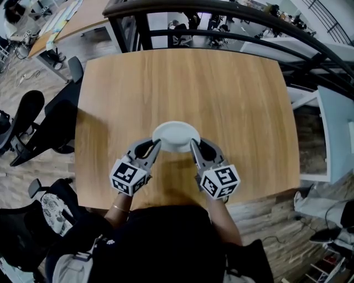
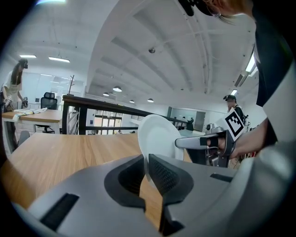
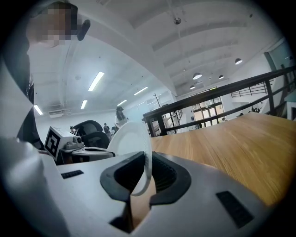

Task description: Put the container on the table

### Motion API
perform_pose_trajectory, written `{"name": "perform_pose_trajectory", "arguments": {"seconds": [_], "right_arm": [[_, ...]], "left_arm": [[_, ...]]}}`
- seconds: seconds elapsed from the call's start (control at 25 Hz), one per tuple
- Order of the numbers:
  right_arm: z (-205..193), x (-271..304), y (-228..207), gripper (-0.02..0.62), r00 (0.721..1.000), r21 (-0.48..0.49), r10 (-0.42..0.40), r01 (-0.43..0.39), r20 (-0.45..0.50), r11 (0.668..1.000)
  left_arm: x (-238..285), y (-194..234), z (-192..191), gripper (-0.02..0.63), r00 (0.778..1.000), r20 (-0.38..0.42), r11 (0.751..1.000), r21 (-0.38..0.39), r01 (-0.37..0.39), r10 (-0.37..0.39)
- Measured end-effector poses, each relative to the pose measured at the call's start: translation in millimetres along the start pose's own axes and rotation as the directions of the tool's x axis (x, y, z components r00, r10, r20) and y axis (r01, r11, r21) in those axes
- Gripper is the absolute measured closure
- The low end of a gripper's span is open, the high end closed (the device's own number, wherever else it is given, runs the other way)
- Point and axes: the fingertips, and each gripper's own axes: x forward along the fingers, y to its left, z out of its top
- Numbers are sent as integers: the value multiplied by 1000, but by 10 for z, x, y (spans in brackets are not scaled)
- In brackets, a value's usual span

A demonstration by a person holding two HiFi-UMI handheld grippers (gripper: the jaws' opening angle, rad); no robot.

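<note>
A white shallow round container [image 1: 176, 136] hangs over the near middle of the wooden table [image 1: 232, 94], held by its rim on both sides. My left gripper [image 1: 156, 146] is shut on its left rim, and my right gripper [image 1: 193, 145] is shut on its right rim. In the left gripper view the container [image 2: 159, 139] stands edge-on between the black pads [image 2: 163, 173], with the other gripper across from it. In the right gripper view the container's rim [image 3: 147, 166] is pinched between the pads [image 3: 164, 176]. Whether the container touches the tabletop cannot be told.
A dark metal railing [image 1: 221, 11] runs along the table's far edge. Black office chairs [image 1: 50, 119] stand to the left of the table. A white shelf or cabinet [image 1: 332, 132] is on the right. The person's dark torso fills the near edge.
</note>
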Motion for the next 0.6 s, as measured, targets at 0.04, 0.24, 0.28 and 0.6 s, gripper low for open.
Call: {"name": "perform_pose_trajectory", "arguments": {"seconds": [0.04,0.24,0.28,0.6], "right_arm": [[-28,4,-8,560,1000,2,-6,6,-11,1000],[-174,28,-49,560,998,20,-24,26,-64,999],[-203,35,-57,560,997,25,-26,27,-72,999],[-415,109,-104,560,991,60,-38,46,-127,997]], "left_arm": [[13,3,-36,581,1000,-8,1000,-5,0,0],[57,15,-213,581,999,-44,1000,-27,-1,0],[64,19,-245,581,999,-52,1000,-31,-2,0],[131,101,-454,581,995,-104,998,-64,-11,4]]}}
